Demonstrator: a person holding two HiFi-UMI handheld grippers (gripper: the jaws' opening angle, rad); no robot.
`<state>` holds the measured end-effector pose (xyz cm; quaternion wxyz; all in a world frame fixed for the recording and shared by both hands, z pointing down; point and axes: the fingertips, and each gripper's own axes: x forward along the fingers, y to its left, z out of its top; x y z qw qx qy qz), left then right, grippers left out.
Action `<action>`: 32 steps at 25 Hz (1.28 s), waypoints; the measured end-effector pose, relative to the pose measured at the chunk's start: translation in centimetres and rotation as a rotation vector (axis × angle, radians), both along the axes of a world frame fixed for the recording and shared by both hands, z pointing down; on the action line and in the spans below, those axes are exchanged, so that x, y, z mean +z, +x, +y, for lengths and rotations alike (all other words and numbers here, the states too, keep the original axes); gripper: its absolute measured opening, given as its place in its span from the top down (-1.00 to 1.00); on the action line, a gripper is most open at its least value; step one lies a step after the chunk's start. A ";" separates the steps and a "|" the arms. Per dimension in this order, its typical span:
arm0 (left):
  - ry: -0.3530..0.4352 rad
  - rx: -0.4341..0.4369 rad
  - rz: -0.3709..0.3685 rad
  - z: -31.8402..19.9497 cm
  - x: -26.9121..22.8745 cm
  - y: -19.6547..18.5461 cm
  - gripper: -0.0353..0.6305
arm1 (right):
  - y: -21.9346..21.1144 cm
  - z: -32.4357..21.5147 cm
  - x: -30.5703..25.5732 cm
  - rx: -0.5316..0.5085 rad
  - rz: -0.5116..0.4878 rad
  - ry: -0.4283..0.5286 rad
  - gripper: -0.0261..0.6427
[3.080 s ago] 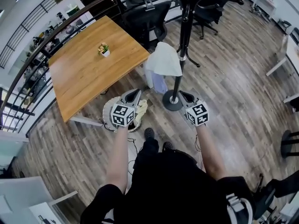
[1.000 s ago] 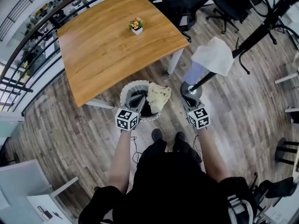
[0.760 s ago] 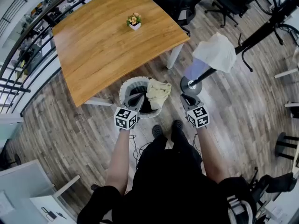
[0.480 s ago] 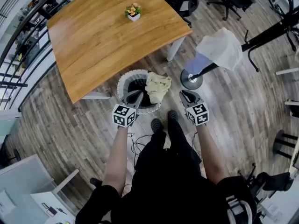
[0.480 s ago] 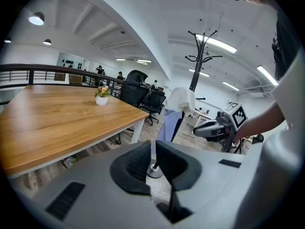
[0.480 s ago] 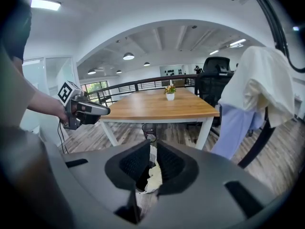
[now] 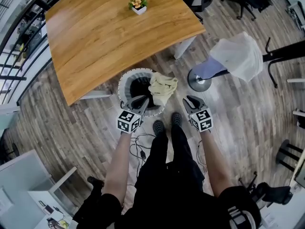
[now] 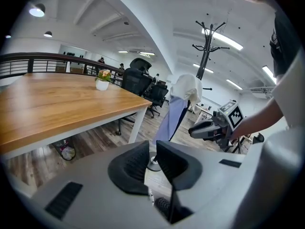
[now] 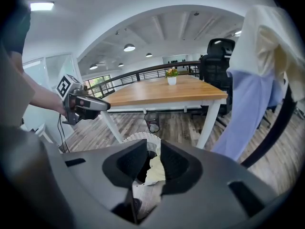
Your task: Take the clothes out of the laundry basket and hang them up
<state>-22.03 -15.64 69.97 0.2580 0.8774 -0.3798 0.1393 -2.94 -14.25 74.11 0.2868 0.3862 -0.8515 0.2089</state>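
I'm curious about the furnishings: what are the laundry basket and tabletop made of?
Laundry basket: white woven wicker or plastic, judging by its ribbed rim. Tabletop: wood or wood-look veneer, warm satin finish, with visible grain lines.

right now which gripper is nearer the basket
Left. The left gripper hangs over the basket, at its near rim; the right gripper is to its right, by the stand base.

Smooth wooden table, woven white basket, soft yellow cloth
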 end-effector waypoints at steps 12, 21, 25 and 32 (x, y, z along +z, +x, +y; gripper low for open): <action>-0.084 -0.033 -0.003 -1.1 9.4 1.2 0.66 | -0.6 -3.0 9.8 -0.053 -0.028 -0.077 0.58; -0.164 -0.021 -0.057 -1.6 17.5 2.7 0.62 | -1.7 -5.3 17.0 -0.015 -0.100 -0.161 0.58; -0.204 -0.031 -0.072 -1.5 21.5 3.3 0.62 | -2.0 -6.4 20.2 -0.029 -0.084 -0.170 0.57; -0.253 -0.003 -0.093 -0.8 27.3 5.6 0.62 | -1.6 -7.3 26.5 -0.091 -0.004 -0.203 0.54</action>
